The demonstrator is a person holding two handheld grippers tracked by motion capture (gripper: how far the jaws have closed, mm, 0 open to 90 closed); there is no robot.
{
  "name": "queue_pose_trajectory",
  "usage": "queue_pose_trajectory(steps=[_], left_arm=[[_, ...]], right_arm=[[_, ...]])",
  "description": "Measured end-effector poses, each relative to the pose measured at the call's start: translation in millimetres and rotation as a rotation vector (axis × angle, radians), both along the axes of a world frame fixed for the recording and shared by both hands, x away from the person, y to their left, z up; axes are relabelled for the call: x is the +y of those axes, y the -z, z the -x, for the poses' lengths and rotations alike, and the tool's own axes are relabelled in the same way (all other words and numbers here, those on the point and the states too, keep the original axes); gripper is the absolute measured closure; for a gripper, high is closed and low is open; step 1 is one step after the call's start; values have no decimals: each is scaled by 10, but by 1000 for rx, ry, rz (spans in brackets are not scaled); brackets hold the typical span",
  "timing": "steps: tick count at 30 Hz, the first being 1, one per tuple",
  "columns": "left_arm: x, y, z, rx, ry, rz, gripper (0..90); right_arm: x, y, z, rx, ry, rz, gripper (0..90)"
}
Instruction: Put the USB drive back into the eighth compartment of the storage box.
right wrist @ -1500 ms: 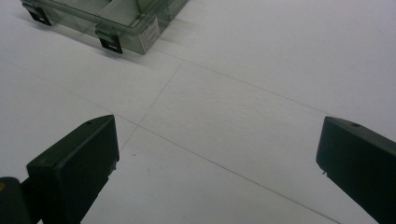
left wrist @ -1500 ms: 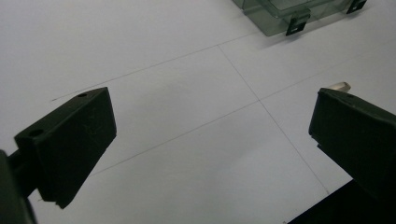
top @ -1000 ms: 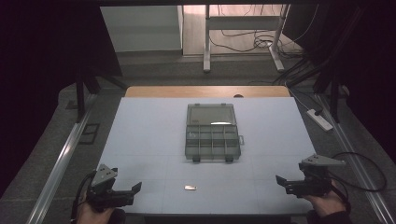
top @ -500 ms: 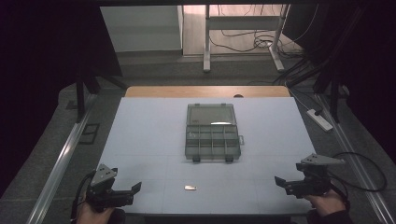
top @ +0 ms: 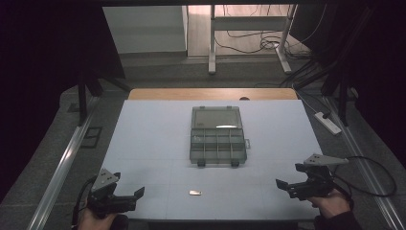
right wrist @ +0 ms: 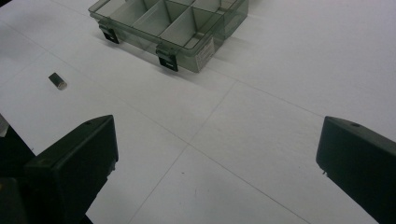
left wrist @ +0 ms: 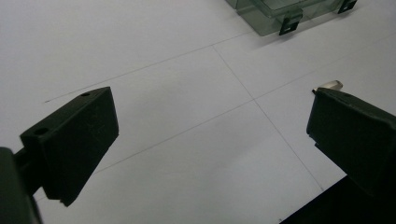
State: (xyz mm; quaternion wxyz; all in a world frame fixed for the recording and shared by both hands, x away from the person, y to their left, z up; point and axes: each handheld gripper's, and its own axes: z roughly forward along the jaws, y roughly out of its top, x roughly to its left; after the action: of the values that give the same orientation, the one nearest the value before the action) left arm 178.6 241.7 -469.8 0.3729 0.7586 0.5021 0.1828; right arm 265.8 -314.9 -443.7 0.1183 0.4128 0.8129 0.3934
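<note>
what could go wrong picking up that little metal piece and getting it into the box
The small metal piece lies flat near the table's front edge, so a tool might nudge it off rather than grip it. The open box looks light and may slide if bumped. Its compartments are narrow, so a drop could land in the wrong one.

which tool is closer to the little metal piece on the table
Left. The left tool sits just left of the small metal piece, at about the same depth. The right tool is farther off on its right.

Table [top: 143,139] white, thin grid lines; organiser box [top: 218,136] smoky grey-green, black latches; small block [top: 195,193] grey.
</note>
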Motion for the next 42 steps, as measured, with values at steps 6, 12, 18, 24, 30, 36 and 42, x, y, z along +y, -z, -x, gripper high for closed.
queue_pose_trajectory(steps=[6,12,18,24,30,36,42], left_arm=[[-6,0,-3,2,7,-9,21],[-6,0,-3,2,6,-9,20],[-9,1,-5,4,3,-14,20],[-12,1,-6,5,2,-16,20],[-9,2,-7,5,3,-14,20],[-7,2,-7,6,3,-10,19],[-7,3,-8,6,3,-10,18]], right_arm=[[88,12,-18,-17,-32,12,0],[174,-3,-57,-24,-51,14,0],[289,2,-103,-14,-72,29,0],[352,22,-138,8,-111,35,0],[423,15,-178,43,-137,3,0],[519,25,-220,53,-170,10,0],[612,47,-251,56,-185,29,0]])
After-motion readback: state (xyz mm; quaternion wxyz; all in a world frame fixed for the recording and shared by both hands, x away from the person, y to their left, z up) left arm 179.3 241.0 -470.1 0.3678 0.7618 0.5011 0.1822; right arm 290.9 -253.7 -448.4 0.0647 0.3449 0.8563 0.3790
